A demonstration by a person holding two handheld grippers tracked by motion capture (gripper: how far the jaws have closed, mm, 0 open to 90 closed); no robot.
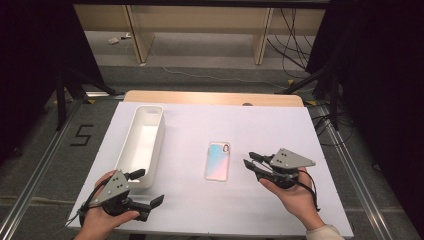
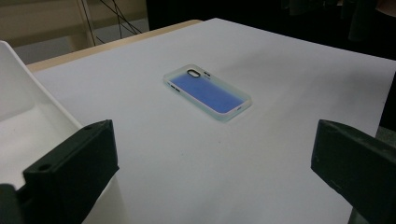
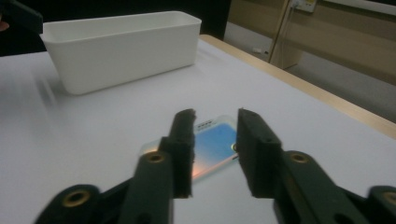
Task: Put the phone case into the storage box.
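Apparently nothing moved yet.
Left gripper (image 1: pixel 142 190): near edge, beside bin's near end, jaws spread wide, empty.
Right gripper (image 1: pixel 253 163): jaws parted narrowly, empty, aimed at case, just short of it.
Phone case (image 1: pixel 217 160): flat mid-table, untouched.
White bin (image 1: pixel 151 111): left side, empty.
Left to do: likely grasp case, carry to bin.

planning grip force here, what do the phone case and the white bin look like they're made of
Phone case: probably soft translucent plastic or silicone, with a frosted rim and an iridescent back that shifts blue to pink. White bin: looks like rigid moulded plastic, matte, with thin smooth walls and rounded corners.
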